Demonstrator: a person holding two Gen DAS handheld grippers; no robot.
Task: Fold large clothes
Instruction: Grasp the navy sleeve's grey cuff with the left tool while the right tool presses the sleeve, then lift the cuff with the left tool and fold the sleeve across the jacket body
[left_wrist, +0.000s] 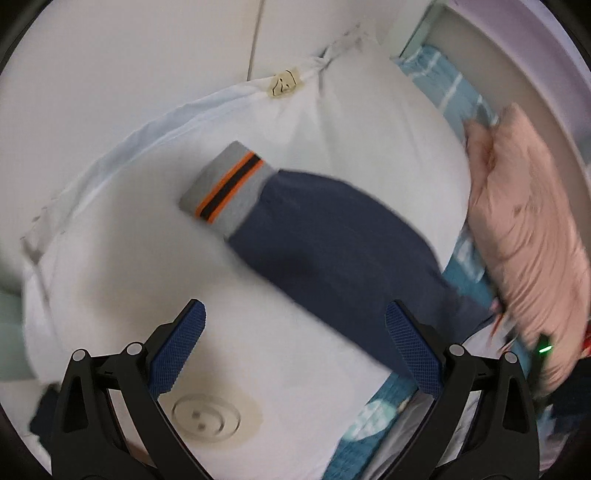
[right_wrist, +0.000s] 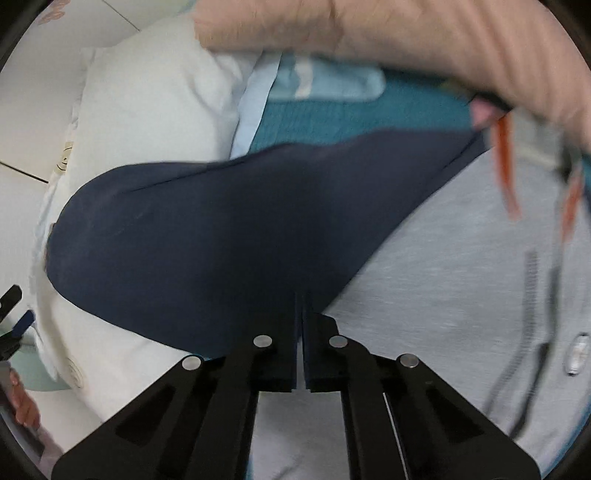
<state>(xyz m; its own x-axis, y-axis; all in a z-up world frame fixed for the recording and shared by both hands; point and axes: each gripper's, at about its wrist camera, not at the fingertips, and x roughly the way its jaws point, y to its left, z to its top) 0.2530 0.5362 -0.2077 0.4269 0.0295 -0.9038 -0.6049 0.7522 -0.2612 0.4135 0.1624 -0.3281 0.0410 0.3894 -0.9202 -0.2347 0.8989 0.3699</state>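
A navy sleeve (left_wrist: 317, 236) with a grey cuff (left_wrist: 225, 184) striped orange and black lies across a white pillow (left_wrist: 147, 258). My left gripper (left_wrist: 295, 332) is open and empty, hovering over the pillow just short of the sleeve. In the right wrist view the same navy sleeve (right_wrist: 221, 229) joins a grey garment body (right_wrist: 443, 277) with a zipper (right_wrist: 532, 295). My right gripper (right_wrist: 301, 299) is shut on the garment where the navy sleeve meets the grey body.
A person's arm in a pink sleeve (left_wrist: 524, 229) reaches over the teal bedspread (left_wrist: 461, 92); it shows along the top of the right wrist view (right_wrist: 406, 33). The teal bedspread (right_wrist: 351, 114) lies beyond the garment. A white wall (left_wrist: 129, 55) stands behind the pillow.
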